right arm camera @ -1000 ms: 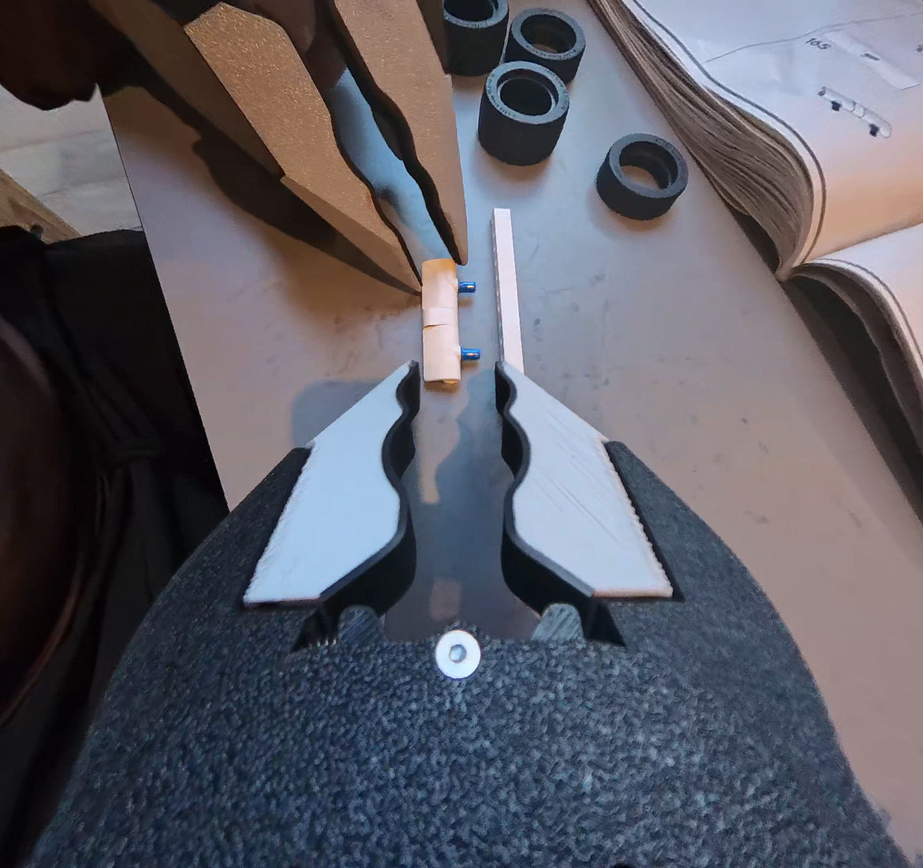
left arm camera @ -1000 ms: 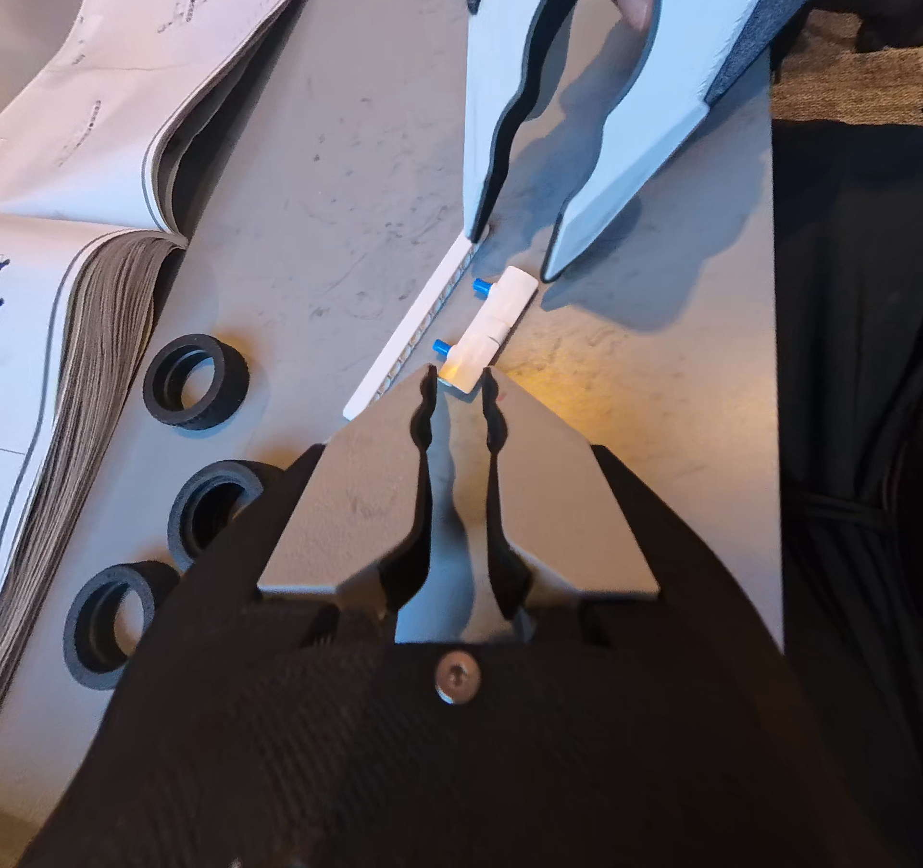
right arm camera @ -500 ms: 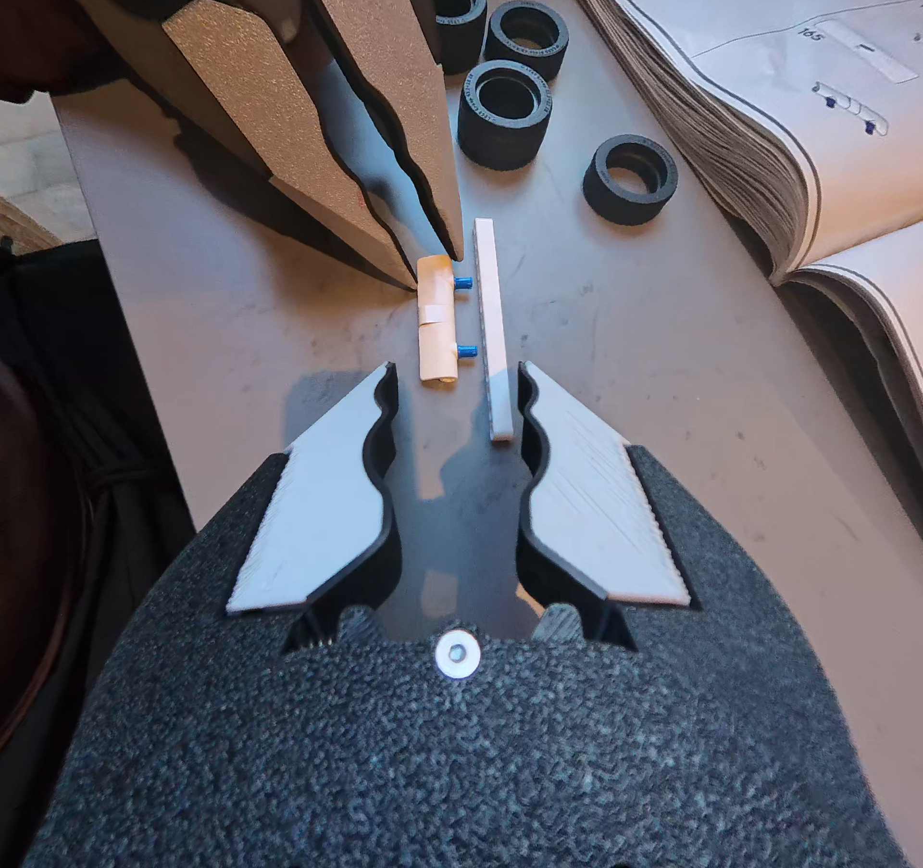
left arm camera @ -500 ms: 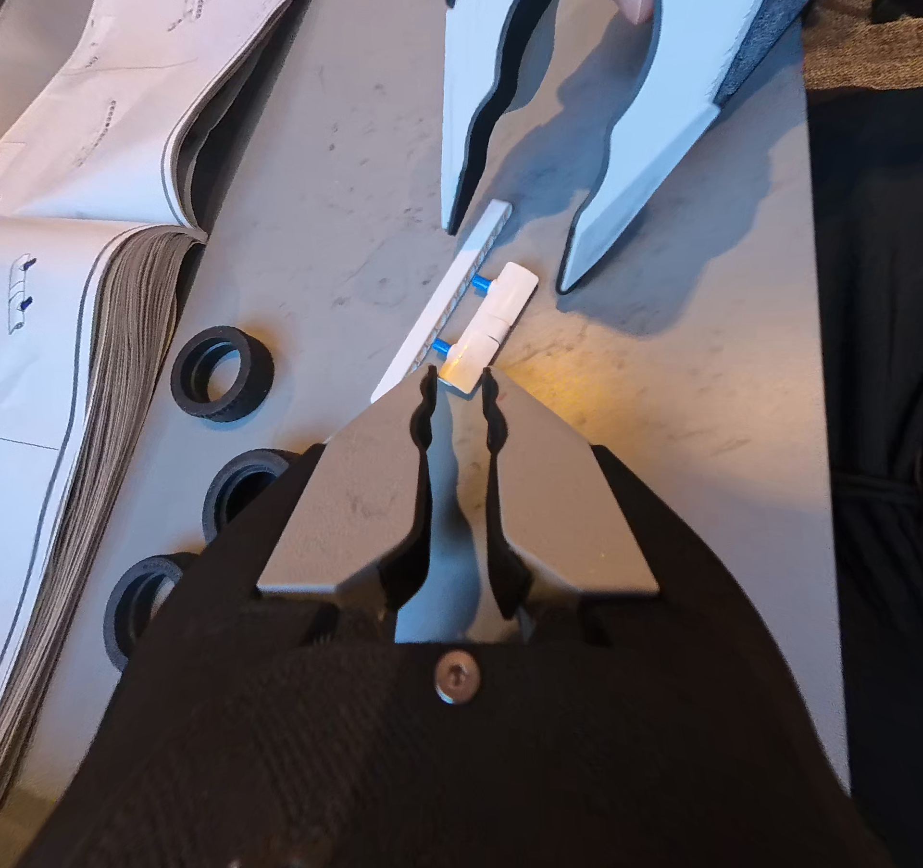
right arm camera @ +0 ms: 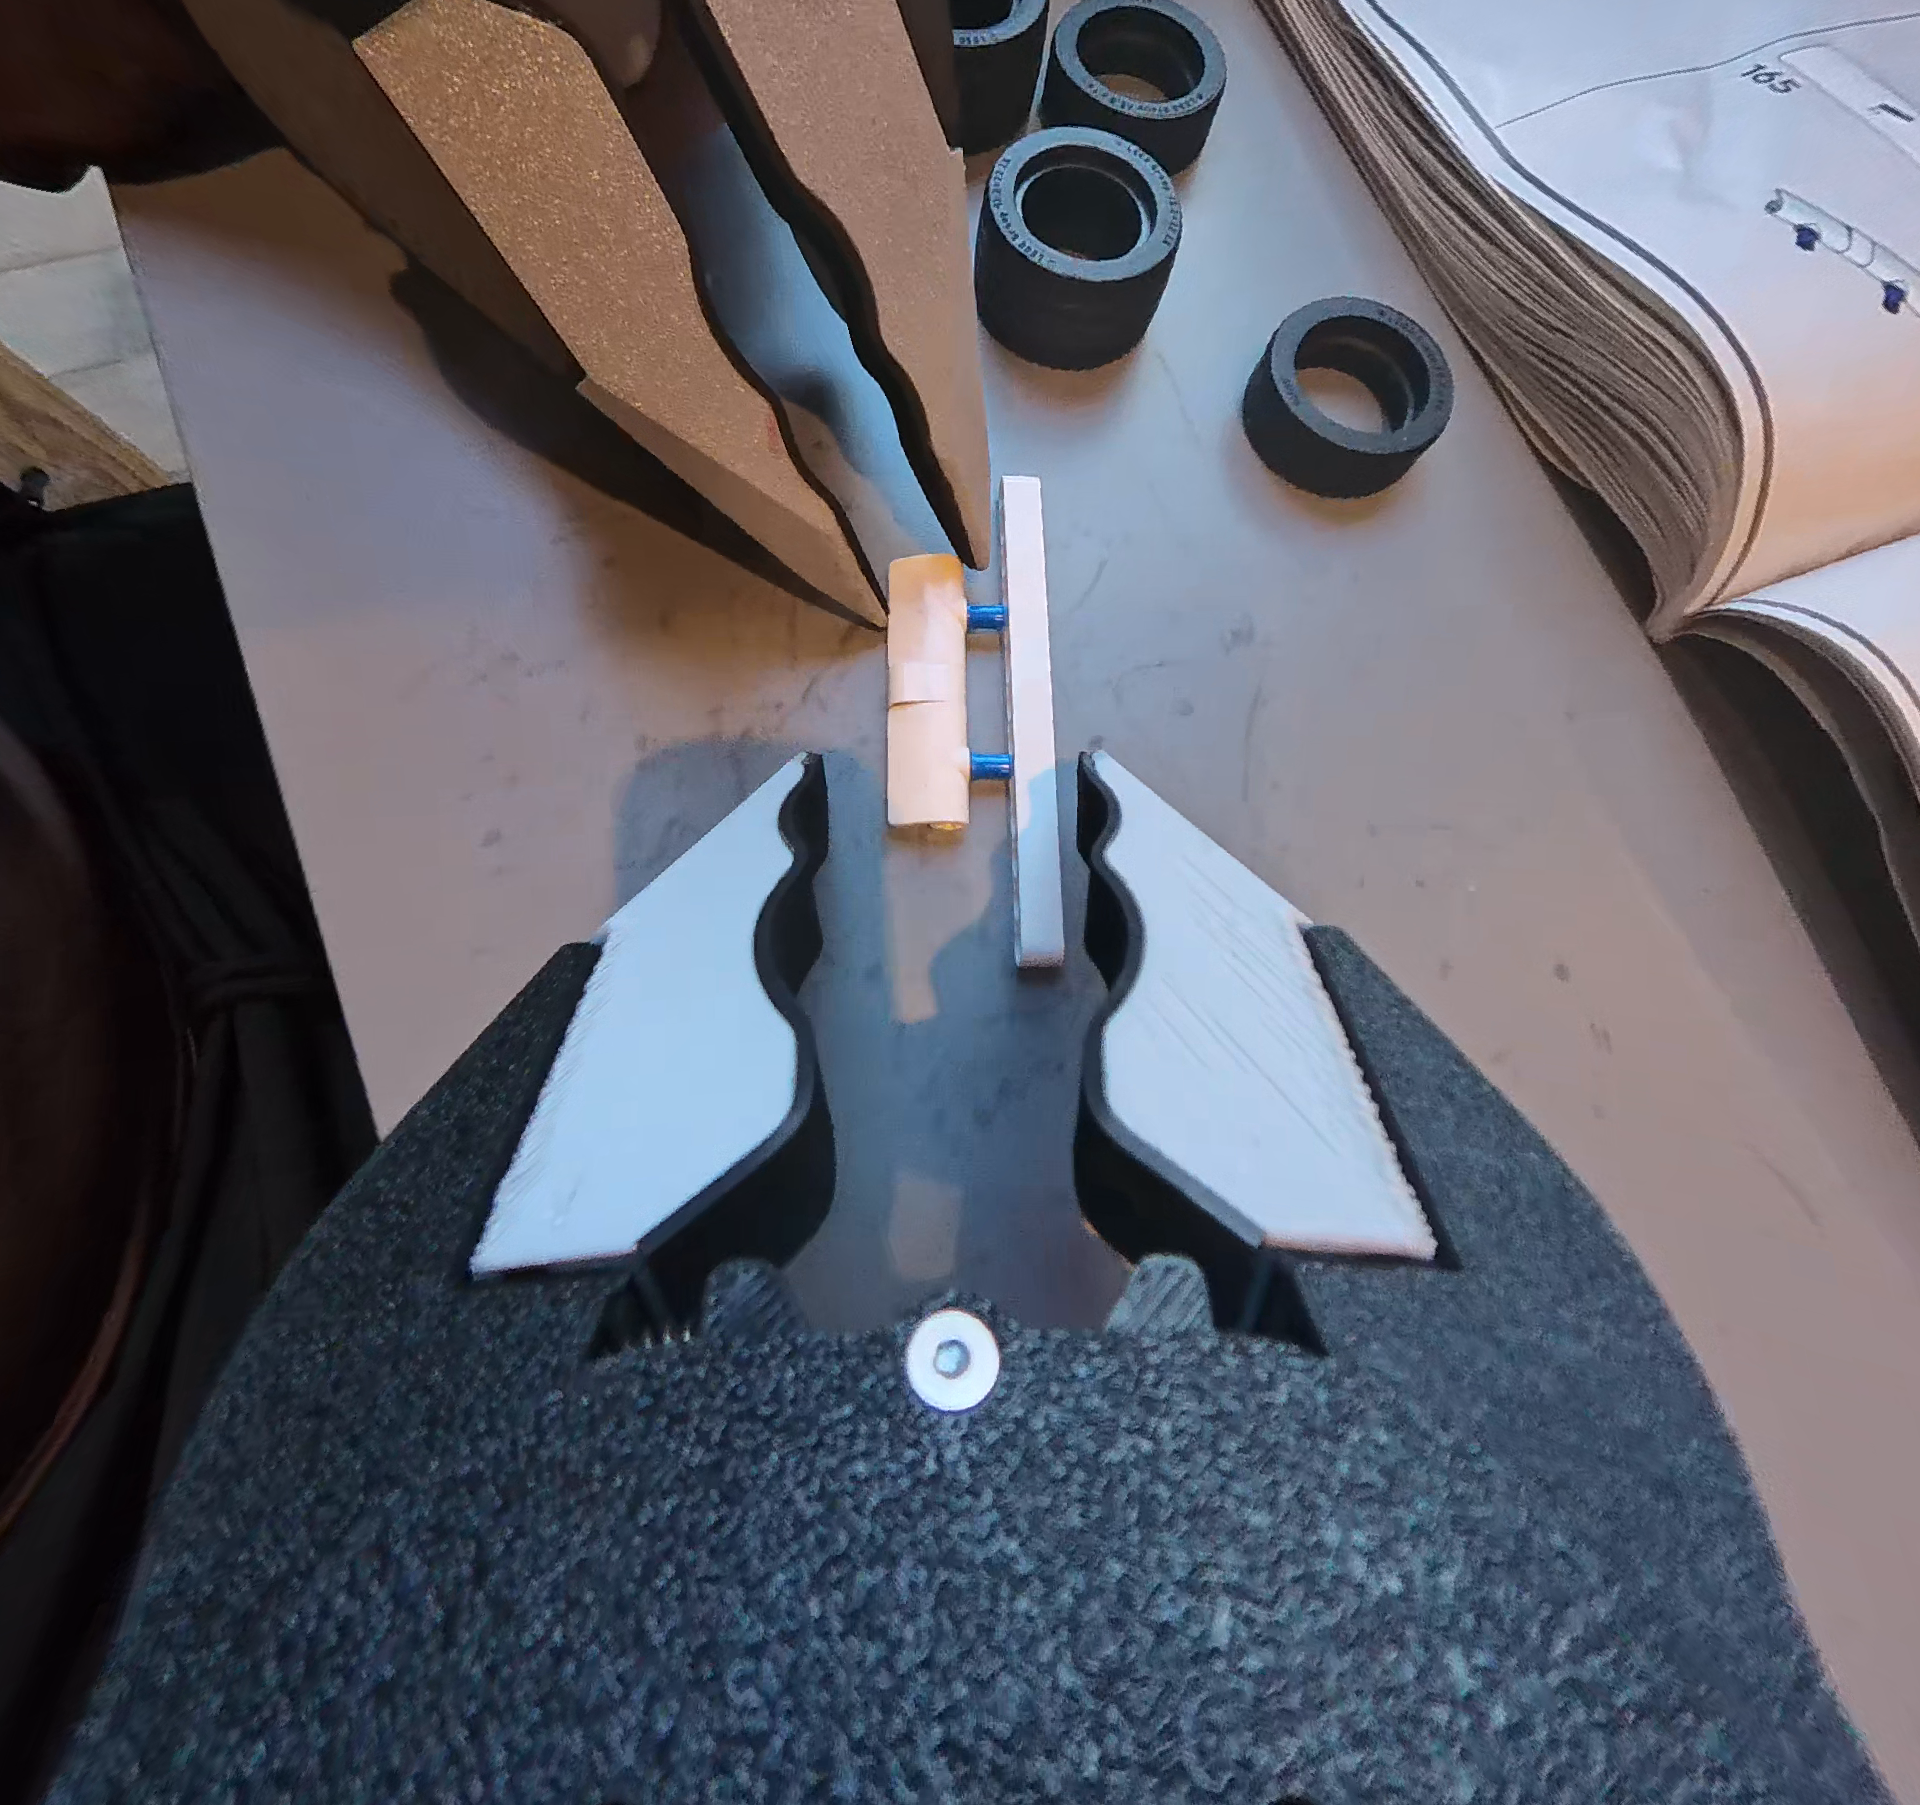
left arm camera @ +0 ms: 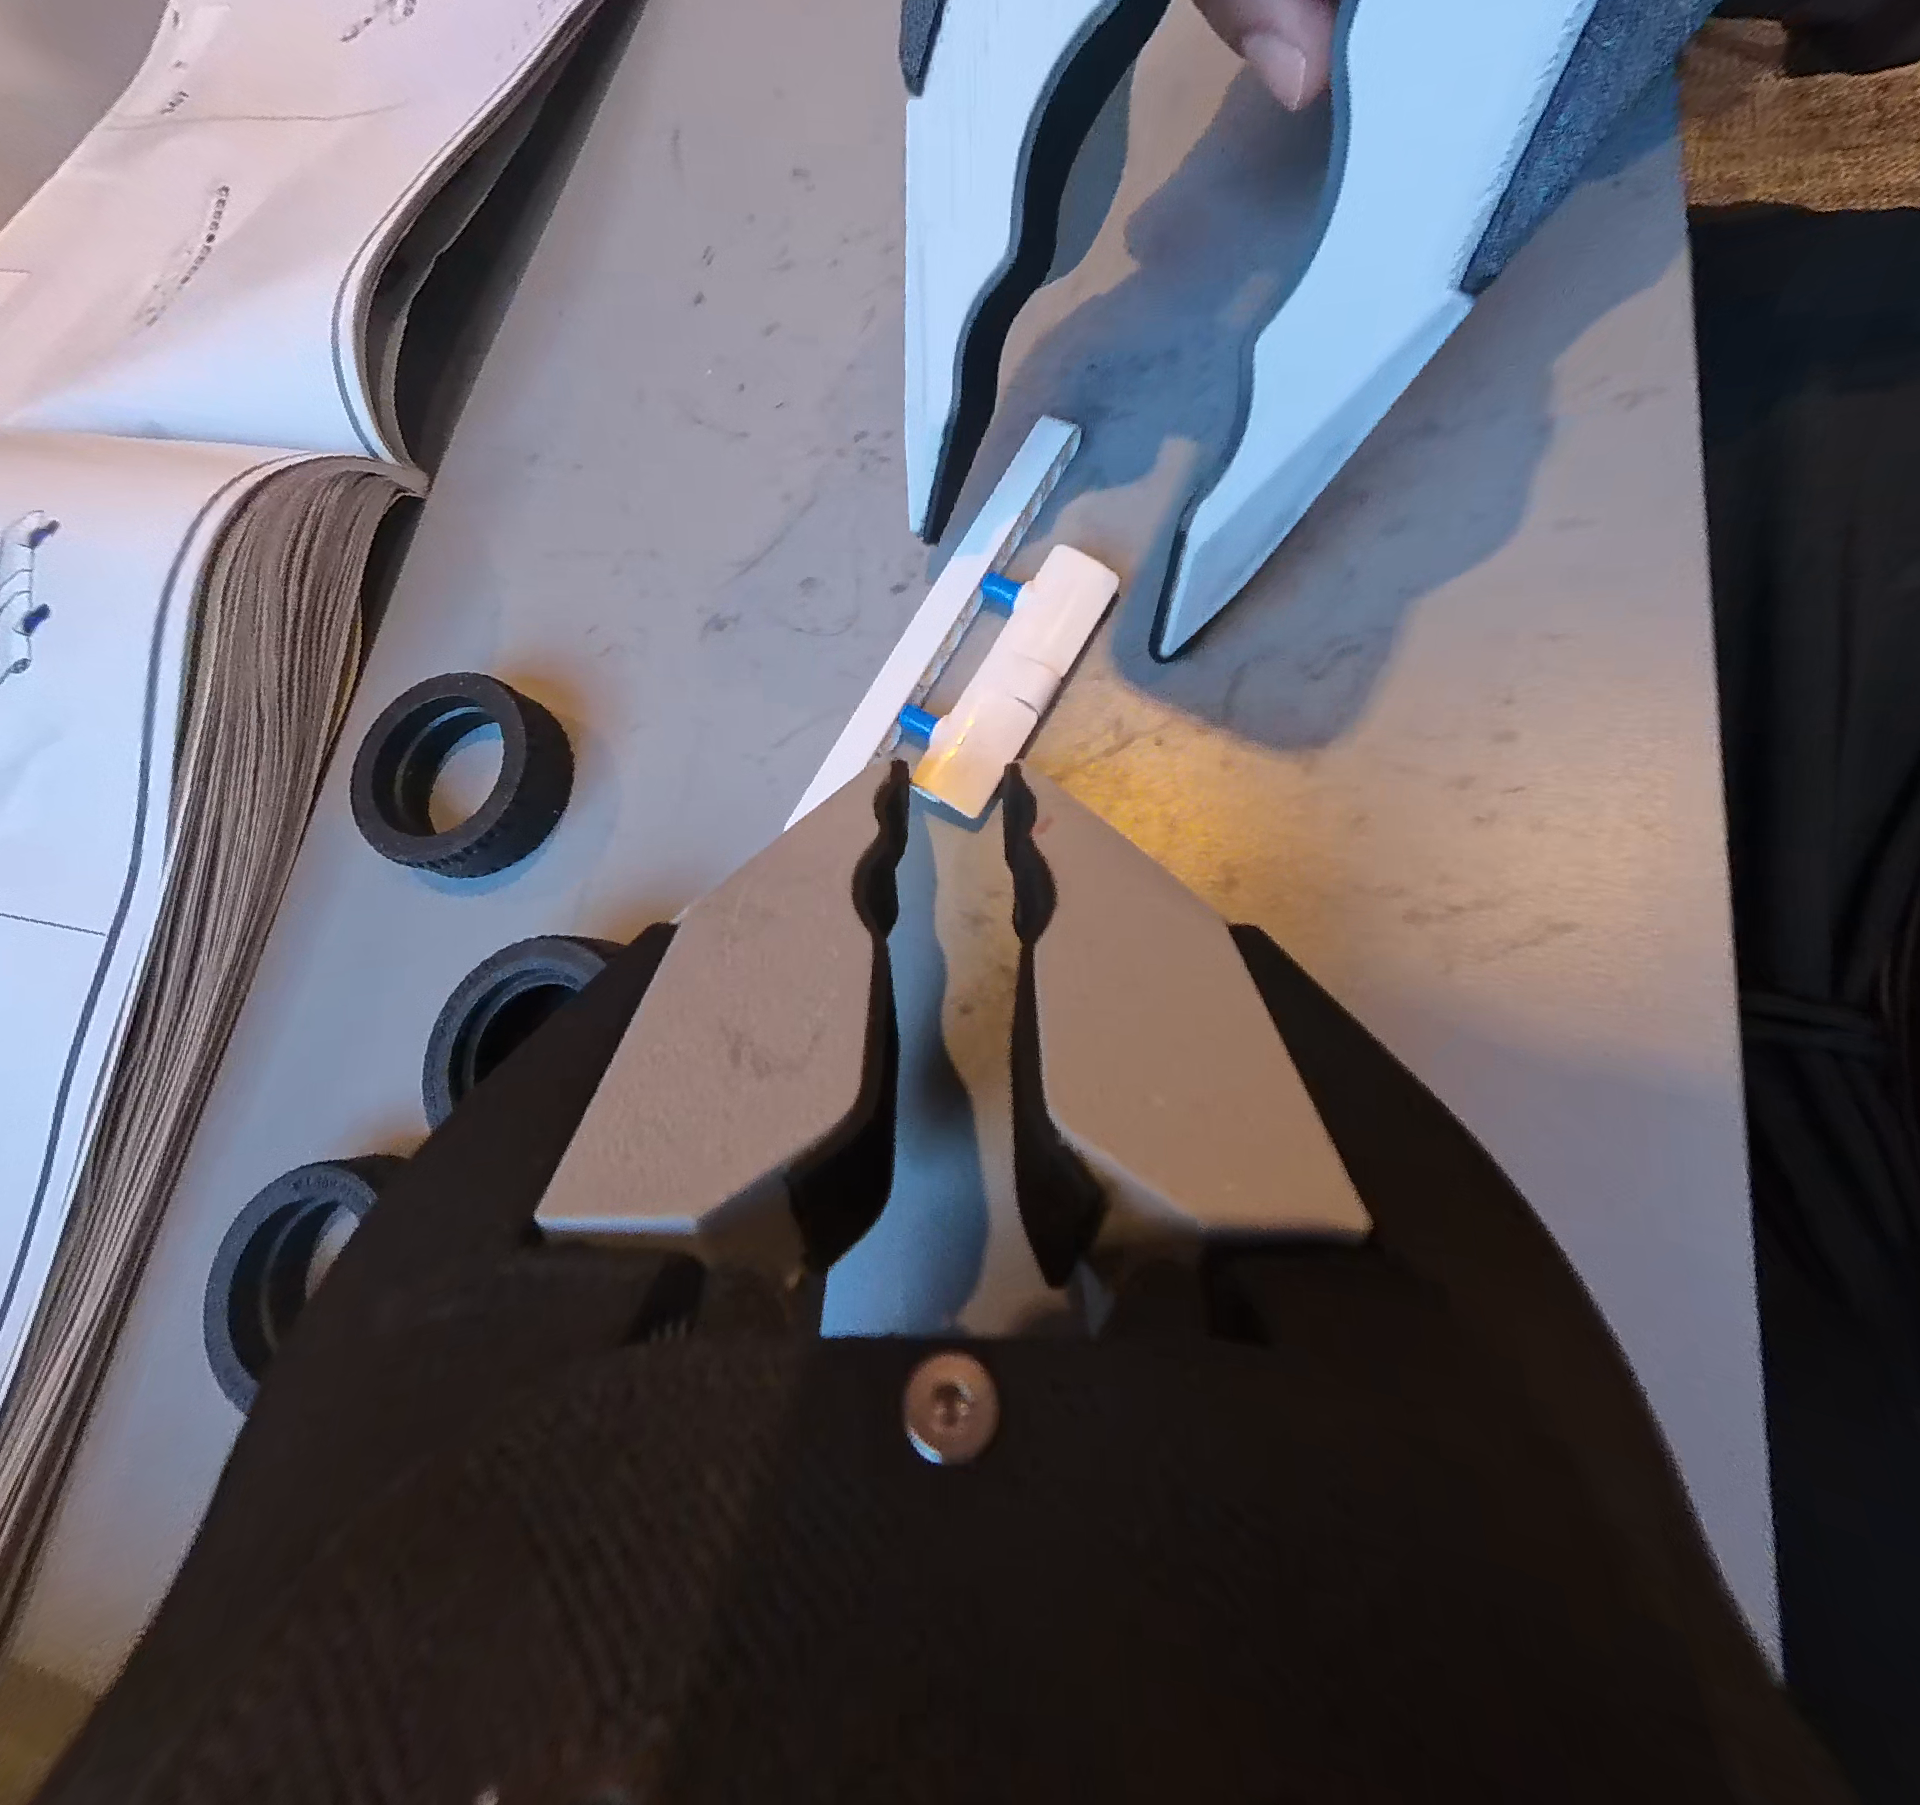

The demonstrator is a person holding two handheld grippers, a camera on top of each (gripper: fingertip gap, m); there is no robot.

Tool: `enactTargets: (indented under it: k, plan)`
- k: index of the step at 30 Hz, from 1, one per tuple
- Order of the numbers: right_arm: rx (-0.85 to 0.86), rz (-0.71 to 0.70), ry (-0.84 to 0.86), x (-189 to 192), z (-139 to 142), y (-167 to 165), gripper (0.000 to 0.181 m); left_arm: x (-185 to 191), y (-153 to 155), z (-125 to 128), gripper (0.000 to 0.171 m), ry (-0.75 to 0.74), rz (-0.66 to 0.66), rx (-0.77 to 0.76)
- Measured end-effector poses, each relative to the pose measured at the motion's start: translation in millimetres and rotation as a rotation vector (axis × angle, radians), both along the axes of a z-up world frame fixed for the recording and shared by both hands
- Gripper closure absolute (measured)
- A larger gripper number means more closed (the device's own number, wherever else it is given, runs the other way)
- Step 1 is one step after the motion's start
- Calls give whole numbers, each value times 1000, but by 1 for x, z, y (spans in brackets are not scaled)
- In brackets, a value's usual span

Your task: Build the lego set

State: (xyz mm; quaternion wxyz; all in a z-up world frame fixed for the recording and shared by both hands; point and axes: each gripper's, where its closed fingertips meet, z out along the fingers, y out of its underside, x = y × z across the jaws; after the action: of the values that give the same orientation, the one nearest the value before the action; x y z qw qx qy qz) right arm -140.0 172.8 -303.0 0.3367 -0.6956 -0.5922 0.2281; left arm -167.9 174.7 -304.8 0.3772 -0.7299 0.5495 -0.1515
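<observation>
The left hand-held gripper [left arm camera: 951,784], seen in the left wrist view, has its grey fingers set narrowly on the near end of a short white connector piece [left arm camera: 1013,685] lying on the grey worktop [left arm camera: 1351,924]. Two blue pins [left arm camera: 916,719] run from that piece to a long white beam [left arm camera: 935,628] lying just beside it. Beyond the connector piece, the right hand-held gripper [left arm camera: 1049,592] points down with its white fingers spread wide, one tip next to the beam's far end. Black tyres [left arm camera: 462,779] lie beyond the beam, toward an open instruction booklet [left arm camera: 208,301].

In the right wrist view, the right hand-held gripper [right arm camera: 951,768] stands wide, empty, its tips either side of the connector piece [right arm camera: 925,706] and the beam [right arm camera: 1029,716], which stands on edge. The blue pins [right arm camera: 987,768] bridge the two. The left hand-held gripper [right arm camera: 930,592] meets the connector piece's far end. Four tyres [right arm camera: 1081,249] and the booklet [right arm camera: 1662,249] lie beyond the beam.
</observation>
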Motion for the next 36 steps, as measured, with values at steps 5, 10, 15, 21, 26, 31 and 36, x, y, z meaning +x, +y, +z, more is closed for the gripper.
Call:
enactTargets:
  k: [5,10,15,21,26,31,36]
  plan:
    - [8,20,-7,-2,-1,-1,137,0,0,0,156,-9,0,-25]
    - [1,24,-7,-2,-2,0,138,0,1,0,156,-15,0,-42]
    - [9,32,0,-2,-1,-1,139,-1,4,2,143,-10,18,8]
    - [8,32,2,-2,-1,0,139,0,-1,5,131,-9,-22,52]
    - [15,26,26,-2,3,0,139,-10,5,4,133,45,-48,80]
    - [-8,40,2,-3,-2,-1,137,-7,5,1,148,40,-85,33]
    - [-35,46,3,-4,-3,-1,137,-4,7,1,155,28,-90,47]
